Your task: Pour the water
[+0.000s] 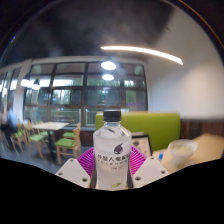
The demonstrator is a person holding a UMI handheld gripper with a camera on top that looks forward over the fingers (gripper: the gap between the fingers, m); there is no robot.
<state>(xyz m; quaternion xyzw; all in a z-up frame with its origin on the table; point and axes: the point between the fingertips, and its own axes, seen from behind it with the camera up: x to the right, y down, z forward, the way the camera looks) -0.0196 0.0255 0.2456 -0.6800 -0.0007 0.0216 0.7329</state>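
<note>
A clear water bottle (112, 145) with a white label and a white cap stands upright between my fingers. My gripper (112, 166) is shut on the bottle, with both magenta pads (89, 163) pressed against its label at either side. The bottle is held up in the air, well above the table. To the right, just beyond the fingers, a white cup (180, 153) rests on a light wooden table (205, 150). The bottle's base is hidden below the fingers.
A green sofa back (155, 127) runs behind the bottle. Further left stand tables and green chairs (66, 143) in front of large windows (85, 95). Ceiling lights (140, 50) shine above.
</note>
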